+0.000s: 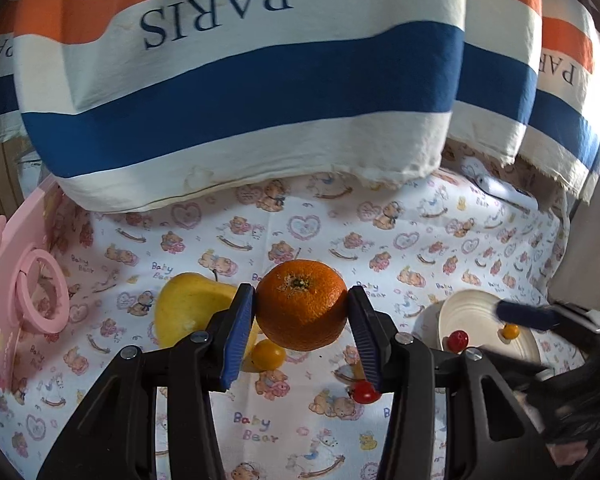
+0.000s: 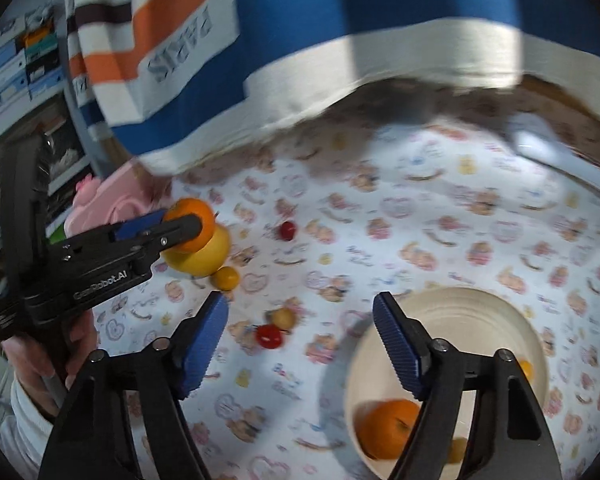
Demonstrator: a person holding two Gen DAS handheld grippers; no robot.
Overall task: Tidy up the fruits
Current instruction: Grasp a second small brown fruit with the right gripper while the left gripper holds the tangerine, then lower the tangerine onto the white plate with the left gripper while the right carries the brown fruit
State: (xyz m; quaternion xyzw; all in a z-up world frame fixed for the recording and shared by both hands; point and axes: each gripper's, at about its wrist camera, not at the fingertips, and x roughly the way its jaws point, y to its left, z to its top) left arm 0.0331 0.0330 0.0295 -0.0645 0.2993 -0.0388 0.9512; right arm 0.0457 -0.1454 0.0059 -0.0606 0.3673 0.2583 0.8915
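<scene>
The left gripper [image 1: 302, 312] holds a mandarin [image 1: 302, 305] between its pads, raised over the printed sheet [image 1: 340, 240]. Behind and left of it lies a pear [image 1: 188, 308], with a small round tomato [image 1: 268, 355] touching the pear's near side. Another cherry tomato [image 1: 365, 391] lies on the sheet below the gripper's right finger. To the right sits a bowl [image 2: 460, 308] (a second mandarin [image 2: 388, 426] and small tomatoes lie inside), the right gripper [image 2: 300, 344] hanging over its left rim. Striped cushions [image 1: 240, 80] stand behind; a toy [image 1: 20, 280] lies far left.
</scene>
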